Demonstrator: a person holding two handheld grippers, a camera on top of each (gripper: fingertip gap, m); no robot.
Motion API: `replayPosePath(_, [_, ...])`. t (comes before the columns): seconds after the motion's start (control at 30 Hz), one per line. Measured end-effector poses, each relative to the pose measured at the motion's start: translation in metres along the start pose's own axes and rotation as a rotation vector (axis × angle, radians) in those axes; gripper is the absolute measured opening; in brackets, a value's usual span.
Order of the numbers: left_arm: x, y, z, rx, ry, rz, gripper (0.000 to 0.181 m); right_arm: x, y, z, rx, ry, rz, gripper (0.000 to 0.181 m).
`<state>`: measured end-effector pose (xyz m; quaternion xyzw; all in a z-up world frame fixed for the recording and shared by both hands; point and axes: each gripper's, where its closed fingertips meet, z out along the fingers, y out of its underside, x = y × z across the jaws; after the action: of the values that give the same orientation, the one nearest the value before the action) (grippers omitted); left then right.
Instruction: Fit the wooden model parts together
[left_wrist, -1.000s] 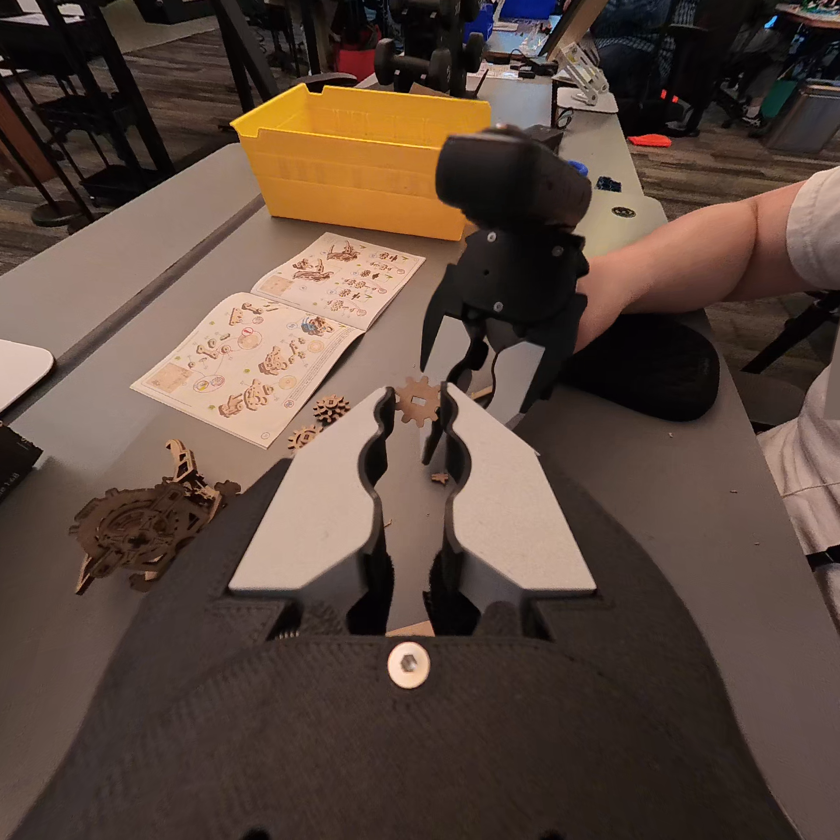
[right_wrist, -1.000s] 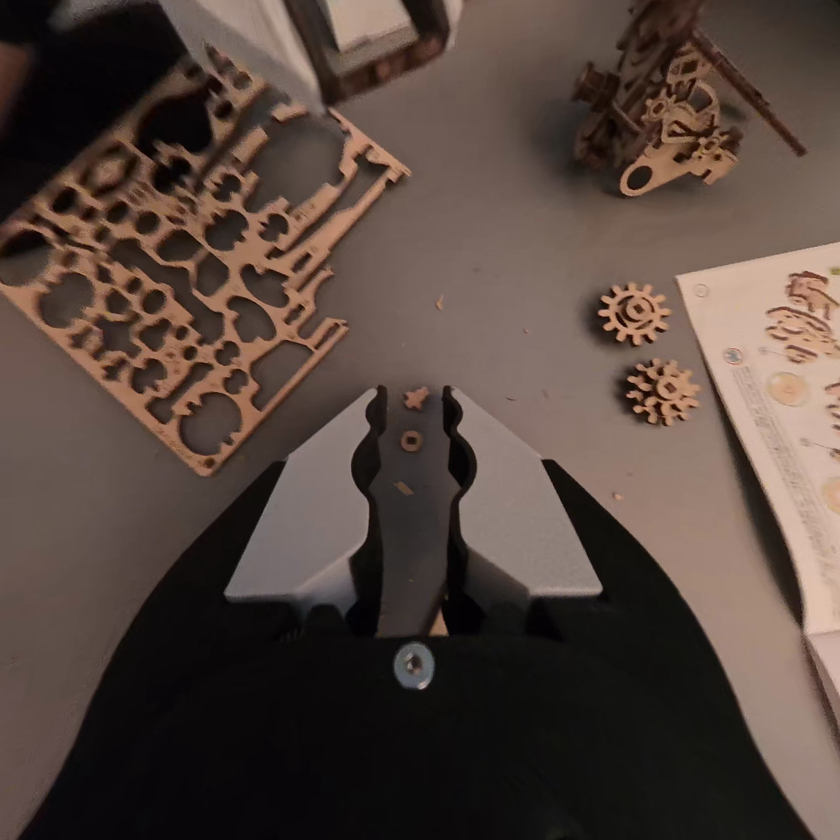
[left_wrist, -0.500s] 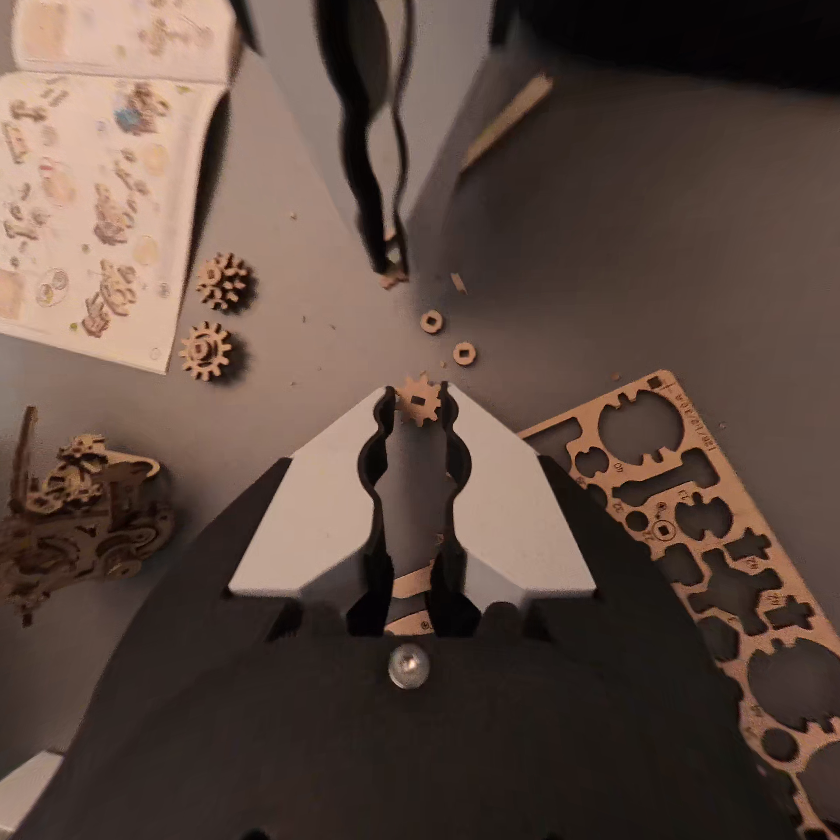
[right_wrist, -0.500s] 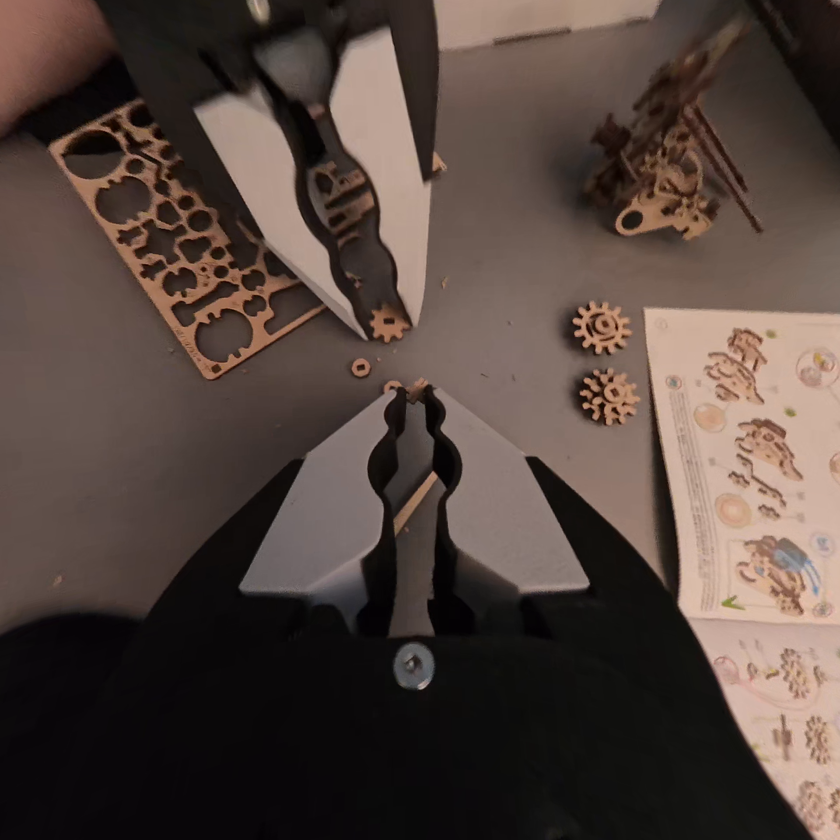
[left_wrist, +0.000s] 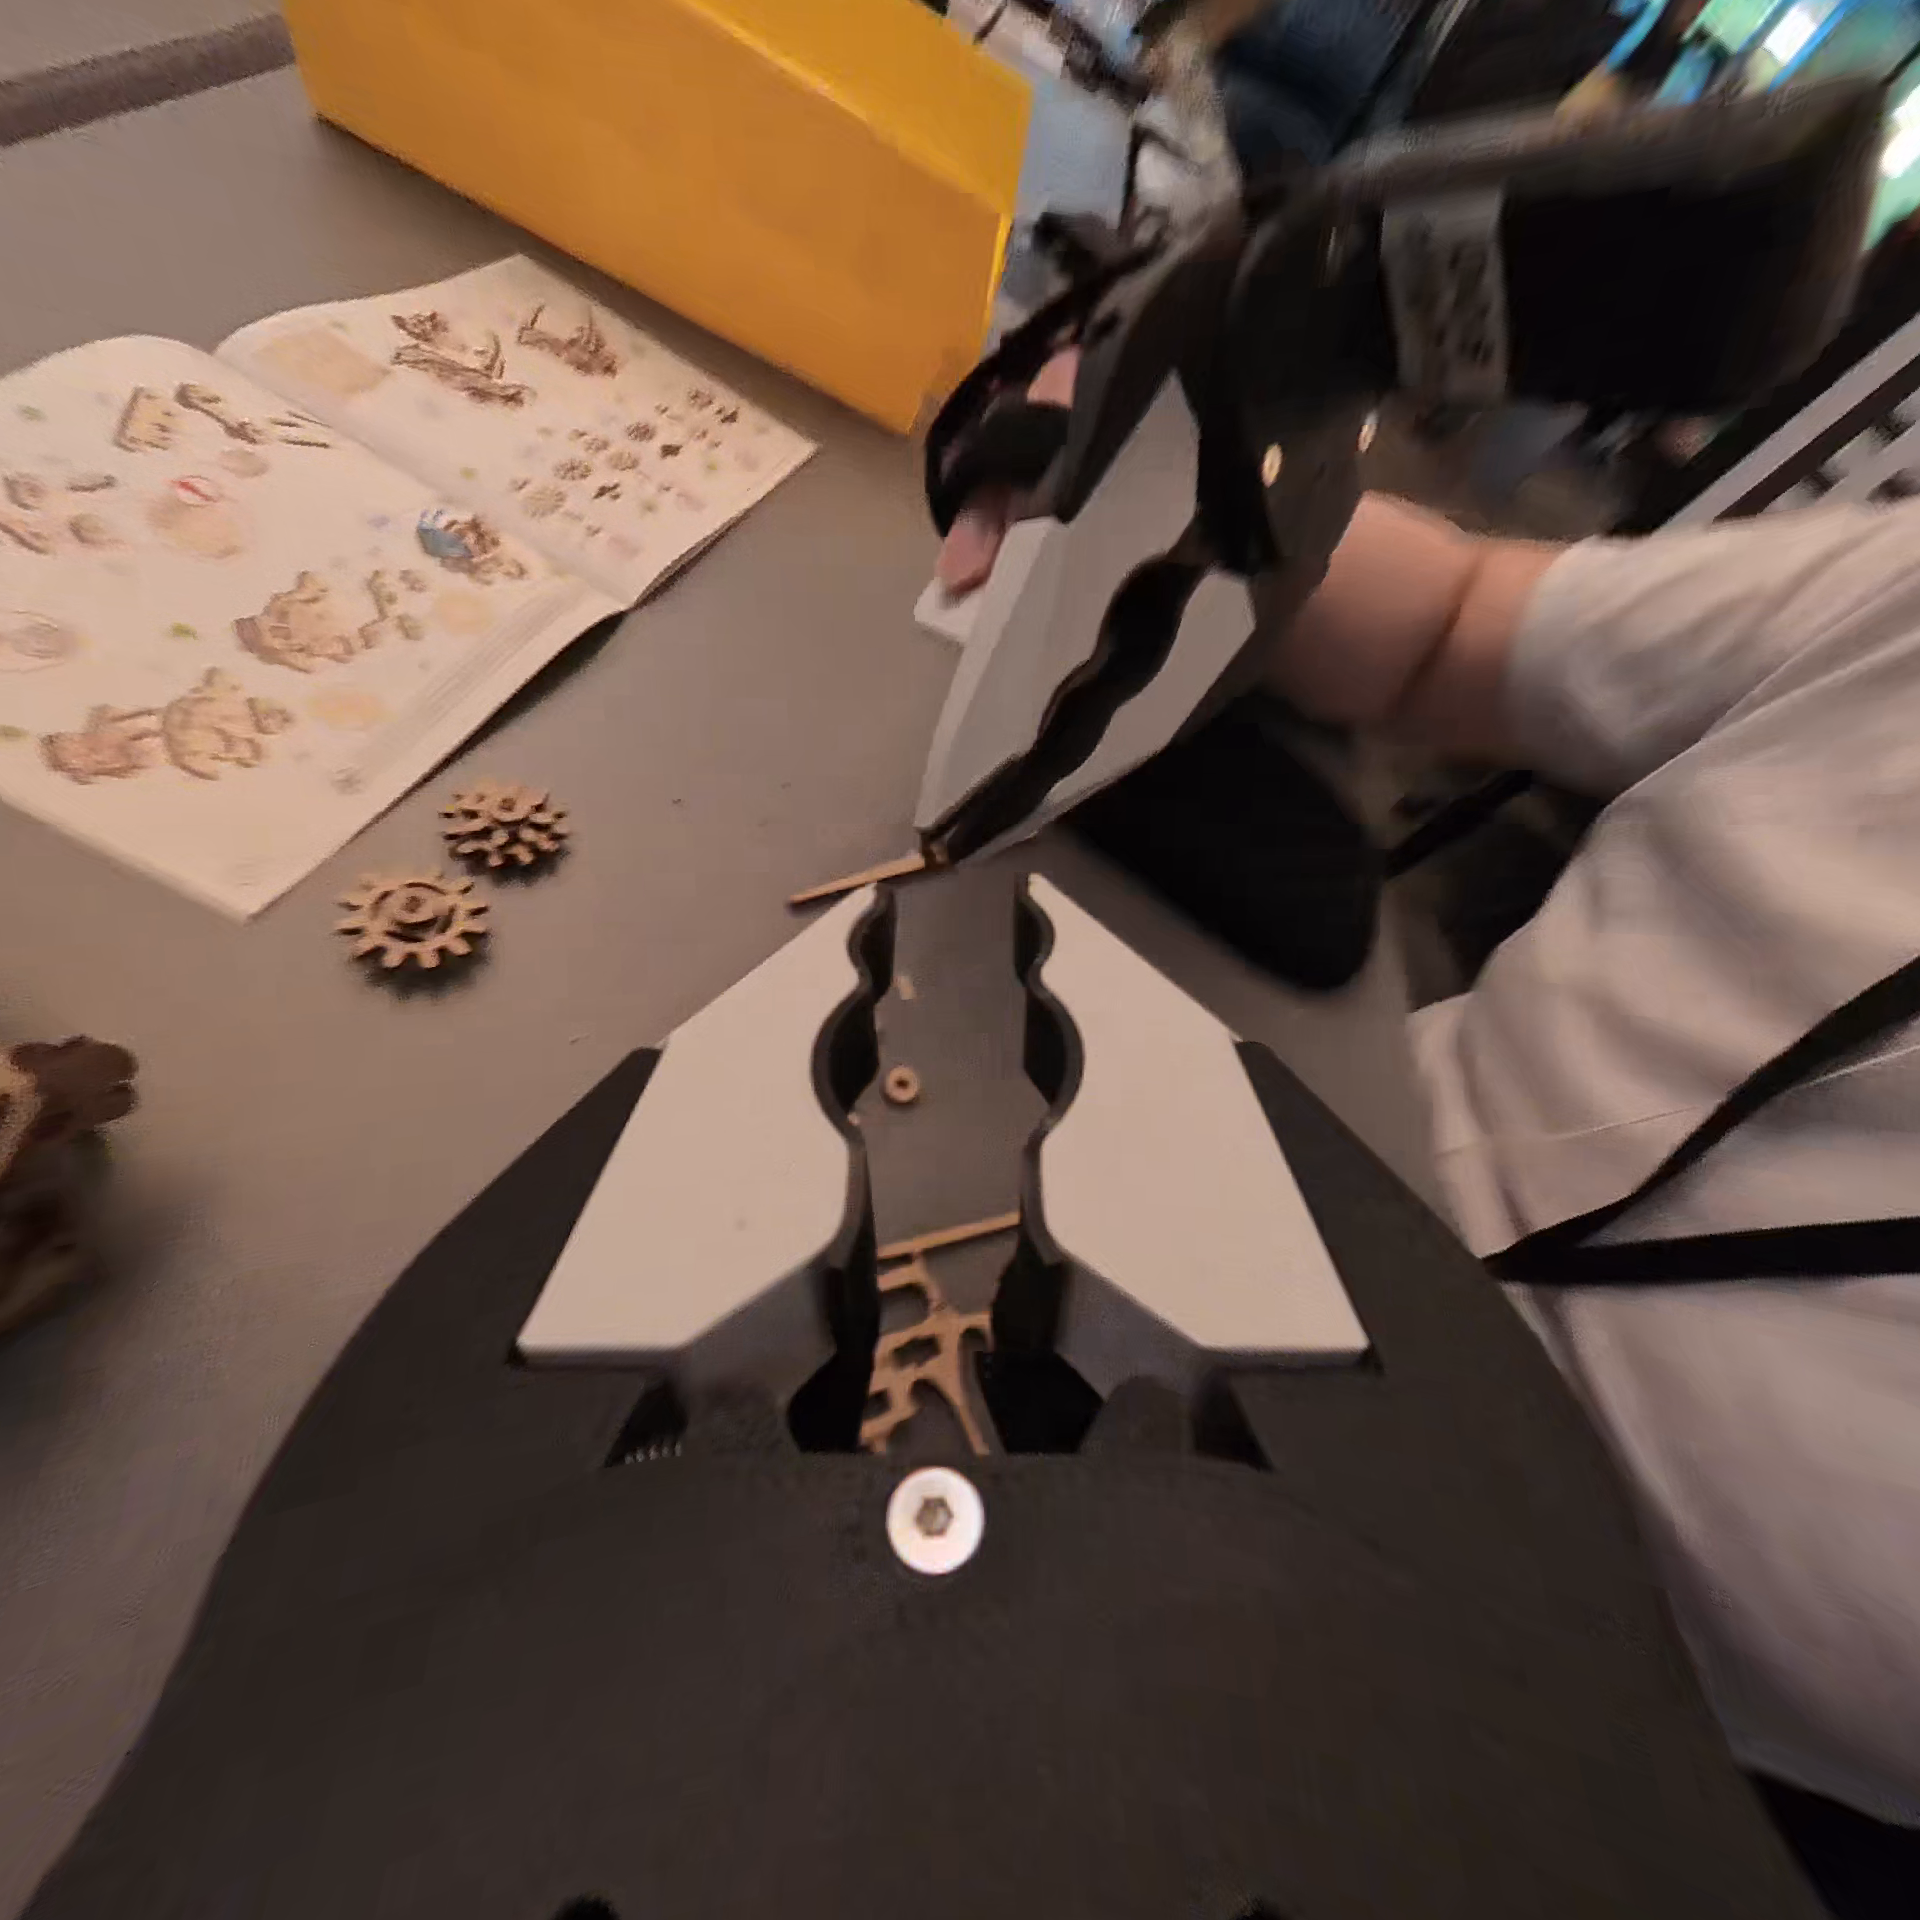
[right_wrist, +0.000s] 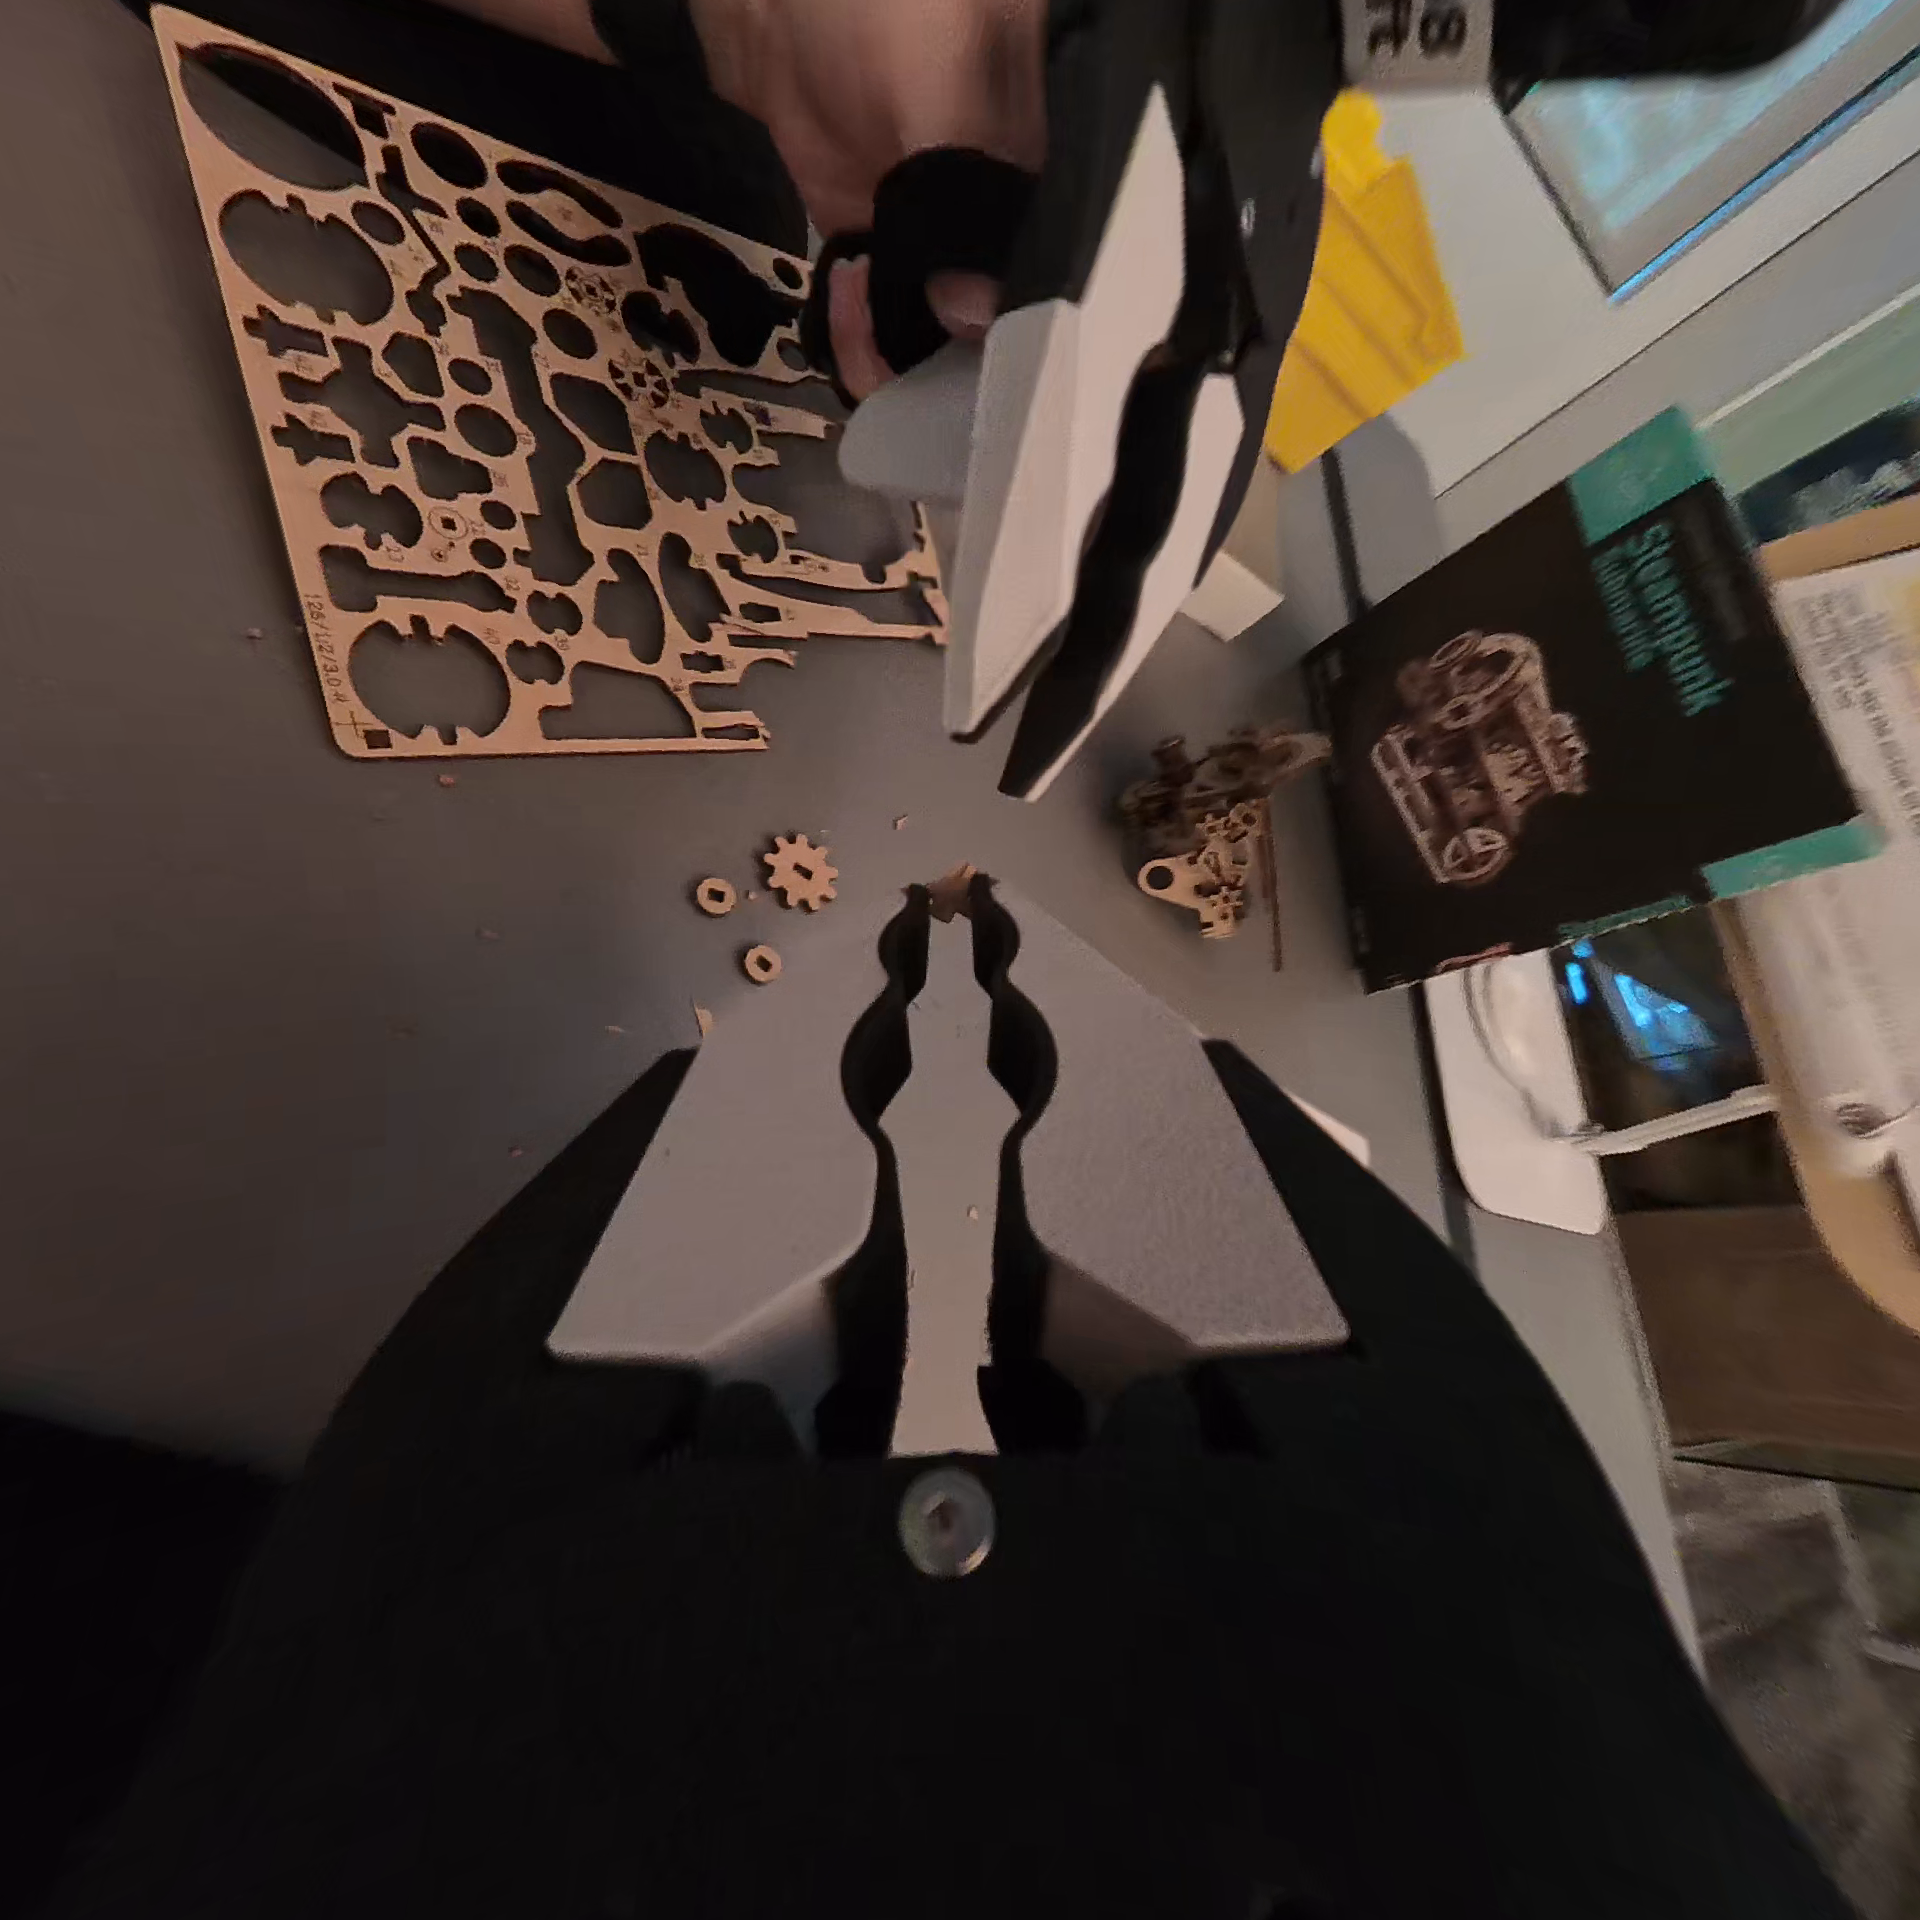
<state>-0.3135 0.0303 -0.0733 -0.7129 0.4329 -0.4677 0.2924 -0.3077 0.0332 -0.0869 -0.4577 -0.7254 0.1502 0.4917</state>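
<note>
Now we hold the left gripper (left_wrist: 954, 904) above the grey table (left_wrist: 727, 665) with its fingers spread apart and nothing between them; through the gap we see a small wooden ring (left_wrist: 902, 1084) on the tabletop. Our right gripper (right_wrist: 948, 896) has its fingertips pinched tight on a thin wooden stick (left_wrist: 854, 881), which juts out sideways from the tips in the left wrist view and shows only as a small pale end in the right wrist view. We take the small gear (right_wrist: 799, 872) as our landmark: it lies flat on the table, just left of the right gripper's tips in the right wrist view. Two wooden rings (right_wrist: 716, 895) lie just beside that gear, apart from it. Beyond the gear lies the punched-out parts sheet (right_wrist: 499, 436). To the other side of the gear stands the half-built wooden model (right_wrist: 1205, 831), and past that a dark box (right_wrist: 1558, 727). Two larger gears (left_wrist: 416, 920) lie near the open instruction booklet (left_wrist: 312, 540), with a yellow bin (left_wrist: 675, 156) behind it.
</note>
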Motion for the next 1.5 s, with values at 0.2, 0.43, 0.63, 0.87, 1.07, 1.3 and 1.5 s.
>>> replayPosePath(0.2, [-0.008,0.004,0.011,-0.008,-0.020,-0.104,0.019,0.004,-0.002,-0.001,-0.011,0.056,-0.071,0.007])
replayPosePath(0.43, [-0.007,0.001,0.015,0.031,0.033,-0.164,0.001,0.001,-0.001,0.003,-0.019,0.056,-0.095,0.007])
replayPosePath(0.63, [-0.006,0.006,0.016,-0.005,0.018,-0.121,0.007,-0.001,-0.003,0.004,-0.004,0.046,-0.069,0.007])
replayPosePath(0.87, [-0.006,-0.010,0.009,0.076,-0.009,-0.088,0.001,0.023,-0.013,-0.005,0.102,0.156,0.069,0.012])
replayPosePath(1.07, [0.017,-0.043,-0.012,0.282,0.155,-0.126,0.000,0.045,-0.039,-0.037,0.423,0.059,0.403,0.018])
replayPosePath(1.3, [0.034,-0.063,-0.016,0.413,0.121,0.077,0.000,0.050,-0.061,-0.041,0.530,-0.158,0.848,0.021])
replayPosePath(1.5, [0.038,-0.074,-0.025,0.481,0.016,0.199,0.001,0.057,-0.065,-0.051,0.589,-0.179,0.924,0.014])
